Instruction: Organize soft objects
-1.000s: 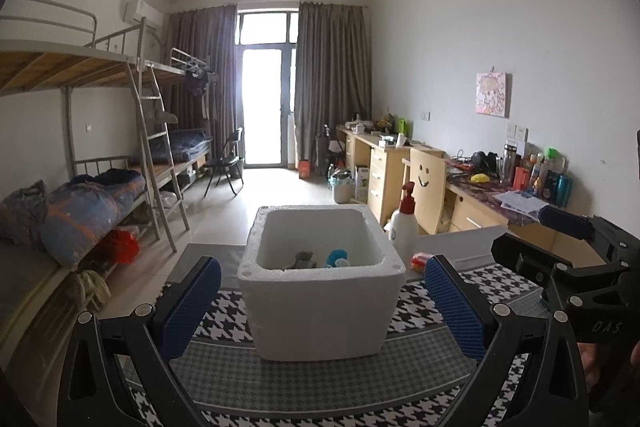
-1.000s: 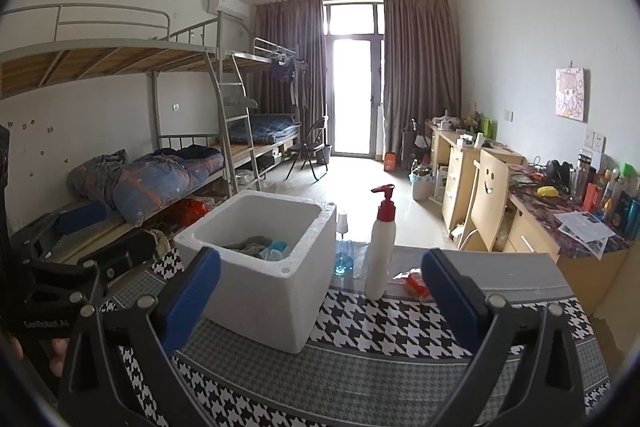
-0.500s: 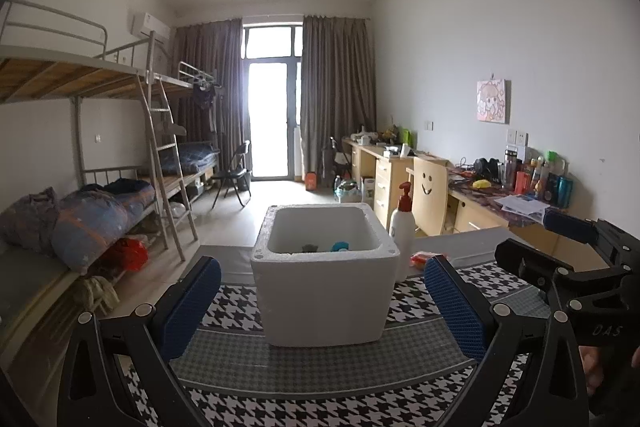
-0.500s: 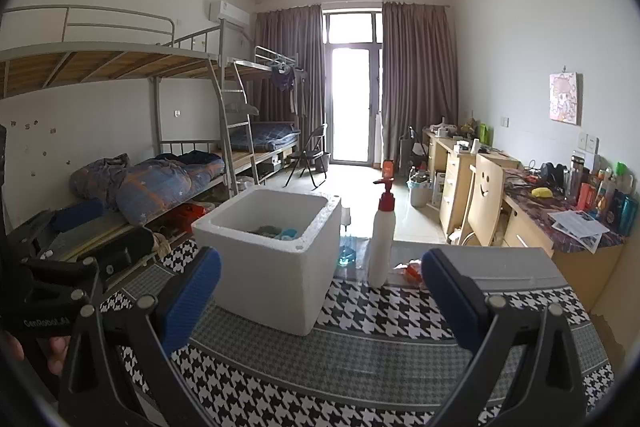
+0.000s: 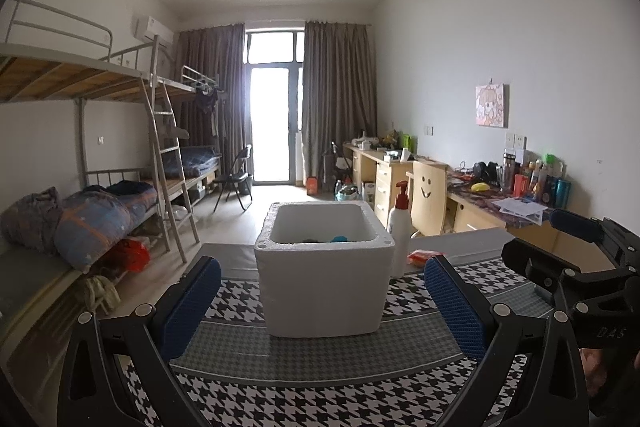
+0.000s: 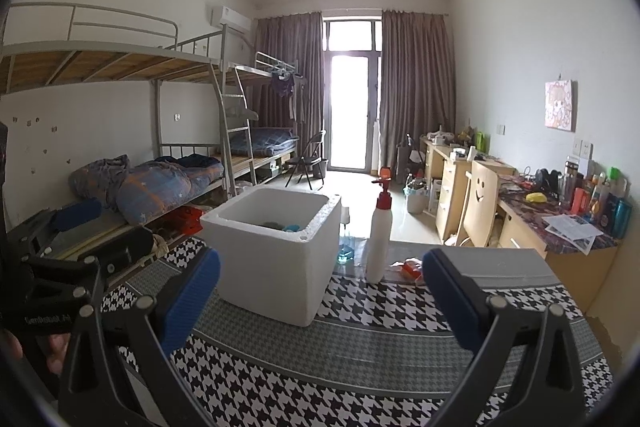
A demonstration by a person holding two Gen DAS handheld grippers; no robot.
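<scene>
Here, in the left wrist view, the left gripper (image 5: 322, 301) hung above the houndstooth cloth (image 5: 320, 399) with its blue-padded fingers (image 5: 188, 305) spread wide and nothing between them. Straight ahead, in the middle of the cloth, stood a white foam box (image 5: 325, 291), open at the top. Low inside it, near the front wall, a dark soft thing (image 5: 309, 239) and a blue one (image 5: 340, 238) just showed over the rim; their shapes were too hidden to tell. A white pump bottle (image 5: 400, 233) with a red top stood upright just right of the box, and a small red packet (image 5: 420, 257) lay near it, further right. At the right edge the right gripper (image 5: 576, 267) showed from the side, with part of a hand (image 5: 596, 373) below it.

In the right wrist view, the right gripper (image 6: 320, 299) was likewise released, its pads far apart and empty over the cloth (image 6: 360, 367). The foam box (image 6: 276, 267) sat ahead and slightly left, with the same dark (image 6: 272, 225) and blue (image 6: 291, 227) things low inside. The pump bottle (image 6: 380, 235) stood to its right, a clear bottle of blue liquid (image 6: 346, 247) between and behind them, and the red packet (image 6: 410, 267) beyond the right pad. The left gripper (image 6: 76, 239) reached in from the left edge. A bunk bed (image 6: 160, 187) ran along the far left wall and a desk (image 6: 560, 227) along the right.
</scene>
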